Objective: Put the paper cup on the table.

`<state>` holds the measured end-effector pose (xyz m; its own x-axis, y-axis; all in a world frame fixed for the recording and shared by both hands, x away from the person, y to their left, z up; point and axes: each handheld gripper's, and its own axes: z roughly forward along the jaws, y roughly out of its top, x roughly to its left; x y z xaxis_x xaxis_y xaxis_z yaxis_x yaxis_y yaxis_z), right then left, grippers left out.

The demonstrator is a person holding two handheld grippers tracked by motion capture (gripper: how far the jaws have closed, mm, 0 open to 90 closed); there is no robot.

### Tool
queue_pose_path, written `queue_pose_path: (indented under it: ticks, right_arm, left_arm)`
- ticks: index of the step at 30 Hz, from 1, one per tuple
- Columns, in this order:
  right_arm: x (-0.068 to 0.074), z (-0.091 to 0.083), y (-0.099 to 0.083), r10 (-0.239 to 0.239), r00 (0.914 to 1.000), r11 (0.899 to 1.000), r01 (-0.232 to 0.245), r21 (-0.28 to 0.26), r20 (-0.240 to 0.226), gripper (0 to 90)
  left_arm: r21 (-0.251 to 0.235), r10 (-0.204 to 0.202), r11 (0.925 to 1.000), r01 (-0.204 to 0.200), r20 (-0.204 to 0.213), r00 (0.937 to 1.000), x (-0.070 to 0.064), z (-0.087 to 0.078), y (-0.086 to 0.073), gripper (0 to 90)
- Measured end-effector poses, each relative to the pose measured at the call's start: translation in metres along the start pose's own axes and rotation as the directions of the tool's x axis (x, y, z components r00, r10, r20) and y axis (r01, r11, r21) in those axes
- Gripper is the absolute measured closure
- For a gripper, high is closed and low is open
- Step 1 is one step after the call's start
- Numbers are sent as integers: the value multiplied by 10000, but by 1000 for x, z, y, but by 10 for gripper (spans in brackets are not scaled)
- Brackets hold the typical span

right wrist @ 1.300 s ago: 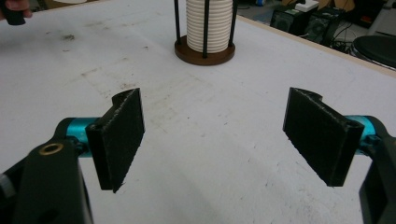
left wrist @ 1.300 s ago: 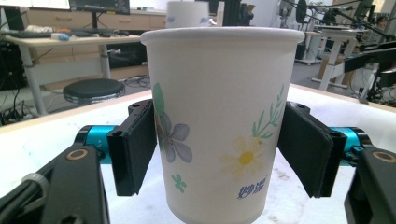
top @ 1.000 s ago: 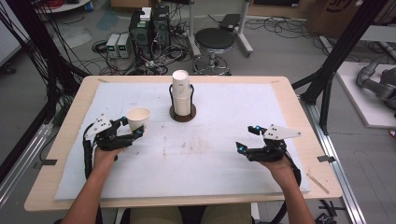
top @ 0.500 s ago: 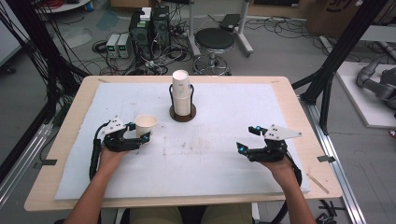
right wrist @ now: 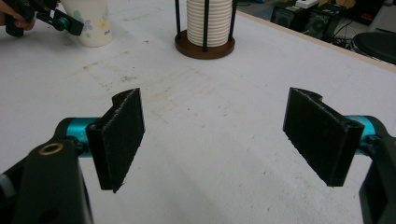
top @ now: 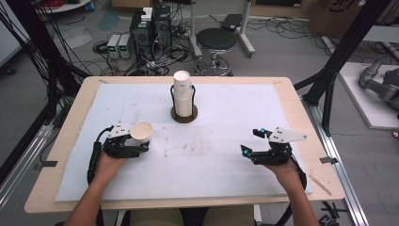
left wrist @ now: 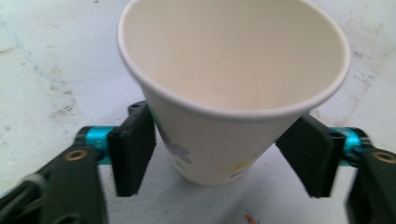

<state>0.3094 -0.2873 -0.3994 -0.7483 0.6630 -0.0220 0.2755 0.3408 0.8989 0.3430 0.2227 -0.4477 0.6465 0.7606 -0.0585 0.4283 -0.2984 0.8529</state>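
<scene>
On the white mat (top: pixel 226 160), toward its near left part, a paper cup (top: pixel 141 133) stands upright between the jaws of the left gripper (top: pixel 139 147). From the left gripper view the cup (left wrist: pixel 224 102) appears to rest on its base, with one pad (left wrist: pixel 133 149) touching its side and the other pad (left wrist: pixel 308 156) just clear of it, so the jaws look partly spread, not clamped. The step in hand seems to be letting the cup go. To do it well, spread the jaws evenly so neither pad drags the thin wall, then draw the gripper straight back along the mat without lifting, or the cup may tip. Behind it, the stack of cups in its holder (top: pixel 183 96) stands well apart. The right gripper (top: pixel 254 141) rests near the right side, jaws wide apart and holding nothing.
</scene>
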Motion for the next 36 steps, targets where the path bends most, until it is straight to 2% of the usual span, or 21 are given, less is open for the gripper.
queue_pose_path:
  ticks: [1, 2, 7, 11, 12, 13, 14, 15, 16, 17, 18, 20, 21, 22, 24, 28, 36]
  right_arm:
    - [0, 0, 0, 2, 10000, 10000, -2, -21, 1, 211]
    - [-1, -1, -1, 1, 10000, 10000, -1, -12, 33, 210]
    - [-1, -1, -1, 26, 10000, 10000, -26, 7, 32, 211]
    - [-2, -3, -2, 57, 10000, 10000, -57, 39, 78, 210]
    - [-3, -3, -3, 90, 9999, 9999, -90, 69, 94, 210]
    - [-3, -3, -3, 90, 9999, 9999, -90, 69, 94, 210]
    - [-4, -4, -4, 42, 9999, 9999, -44, 102, 163, 210]
    - [-4, -4, -5, 60, 9998, 9999, -63, 128, 203, 210]
    - [-4, -4, -5, 60, 9998, 9999, -63, 128, 203, 210]
    - [-5, -5, -5, 96, 9995, 9998, -101, 173, 289, 210]
    - [-7, -5, -7, 227, 9989, 9994, -238, 267, 418, 210]
    - [-9, -7, -8, 307, 9979, 9991, -323, 271, 573, 210]
    - [-10, -7, -9, 395, 9976, 9987, -412, 308, 564, 210]
    - [-11, -8, -10, 381, 9974, 9988, -398, 281, 608, 210]
    - [-12, -10, -12, 504, 9968, 9981, -524, 318, 623, 210]
    - [-14, -14, -13, 560, 9958, 9980, -579, 237, 725, 210]
    - [-11, -18, -11, 522, 9941, 9985, -533, 98, 946, 210]
  left_arm:
    - [0, 0, 10000, 0, 0, 10000, 0, 0, 0, 199]
    - [-159, -195, 9997, 195, -42, 9998, -1, -3, 1, 165]
    - [-593, -343, 9976, 352, 151, 9993, -2, -14, -2, 160]
    - [-1506, -496, 9871, 550, 388, 9980, 0, -36, -5, 160]
    - [-1506, -496, 9871, 550, 388, 9980, 0, -36, -5, 160]
    - [-1791, -558, 9818, 627, 433, 9975, 1, -40, -6, 160]
    - [-2357, -682, 9686, 789, 531, 9963, 2, -48, -6, 161]
    - [-2643, -709, 9608, 834, 566, 9959, 3, -52, -5, 162]
    - [-2643, -709, 9608, 834, 566, 9959, 3, -52, -5, 162]
    - [-2922, -730, 9525, 854, 530, 9959, 3, -54, -5, 162]
    - [-3317, -697, 9396, 847, 569, 9959, 3, -58, -4, 162]
    - [-3631, -602, 9287, 748, 515, 9969, 3, -61, -4, 162]
    - [-3631, -602, 9287, 748, 515, 9969, 3, -61, -4, 162]
    - [-3917, -627, 9168, 779, 514, 9967, 3, -64, -3, 162]
    - [-4138, -662, 9064, 849, 595, 9960, 4, -66, -3, 162]
    - [-4253, -668, 9016, 788, 430, 9968, 5, -69, -4, 162]
    - [-4263, -634, 9017, 725, 355, 9974, 6, -74, -9, 163]
